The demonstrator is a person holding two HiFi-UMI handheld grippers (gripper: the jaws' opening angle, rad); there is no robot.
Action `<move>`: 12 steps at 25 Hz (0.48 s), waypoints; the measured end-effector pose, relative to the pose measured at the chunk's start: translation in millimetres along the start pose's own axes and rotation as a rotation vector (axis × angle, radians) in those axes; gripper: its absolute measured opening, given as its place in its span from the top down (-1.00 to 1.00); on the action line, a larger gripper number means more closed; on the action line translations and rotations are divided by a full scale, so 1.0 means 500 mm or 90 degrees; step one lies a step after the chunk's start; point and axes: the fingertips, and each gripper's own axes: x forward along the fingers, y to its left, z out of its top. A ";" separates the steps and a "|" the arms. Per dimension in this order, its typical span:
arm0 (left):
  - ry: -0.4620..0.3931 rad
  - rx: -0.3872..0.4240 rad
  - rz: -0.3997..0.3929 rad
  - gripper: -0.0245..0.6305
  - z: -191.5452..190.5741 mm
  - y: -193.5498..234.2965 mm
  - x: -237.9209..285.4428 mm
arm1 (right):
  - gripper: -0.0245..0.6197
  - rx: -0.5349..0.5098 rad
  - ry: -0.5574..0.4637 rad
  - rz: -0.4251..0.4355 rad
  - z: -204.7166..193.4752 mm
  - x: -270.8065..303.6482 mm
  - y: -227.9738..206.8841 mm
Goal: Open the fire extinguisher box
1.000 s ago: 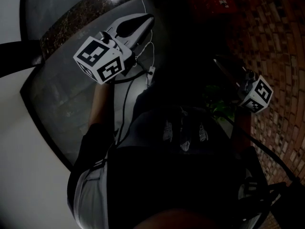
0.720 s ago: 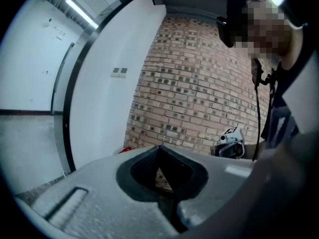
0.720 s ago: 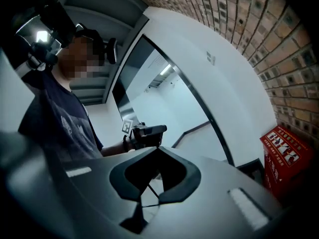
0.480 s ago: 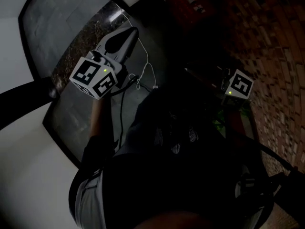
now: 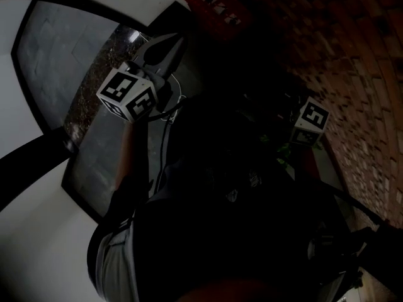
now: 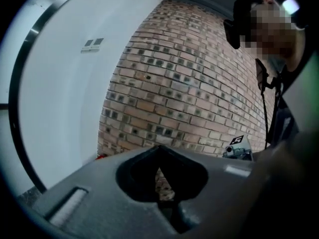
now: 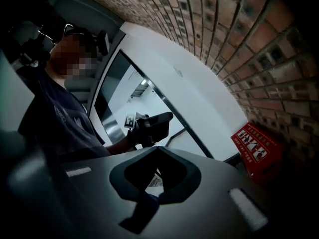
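The red fire extinguisher box [image 5: 211, 8] stands against the brick wall at the top of the dim head view. It also shows at the right of the right gripper view, as a red box [image 7: 256, 148] with white pictograms. My left gripper [image 5: 171, 41] points up toward it, still short and left of it, jaws together and empty [image 6: 158, 151]. The right gripper [image 7: 157, 151] looks shut and empty too. In the head view only its marker cube [image 5: 312, 119] is clear, to the right and nearer than the box.
A brick wall [image 6: 189, 83] runs behind the box. A white wall [image 6: 60, 83] with a dark-framed glass panel [image 5: 69, 61] and a speckled stone strip [image 5: 94, 87] lies left. A cable [image 5: 165, 115] hangs from the left gripper. The person's dark clothes [image 5: 239, 219] fill the lower head view.
The red box has slid left along the top of the head view. The left gripper has swung toward it, and the right cube has shifted left. Both grippers' jaws look unchanged.
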 end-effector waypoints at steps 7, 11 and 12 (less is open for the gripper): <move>0.040 0.032 -0.076 0.91 -0.017 0.003 0.067 | 0.92 -0.043 -0.005 -0.040 0.049 0.030 -0.036; 0.074 0.056 -0.126 0.91 -0.035 0.051 0.099 | 0.92 -0.020 -0.028 -0.079 0.080 0.086 -0.085; 0.078 0.047 -0.131 0.91 -0.039 0.068 0.102 | 0.92 -0.017 -0.027 -0.085 0.084 0.107 -0.092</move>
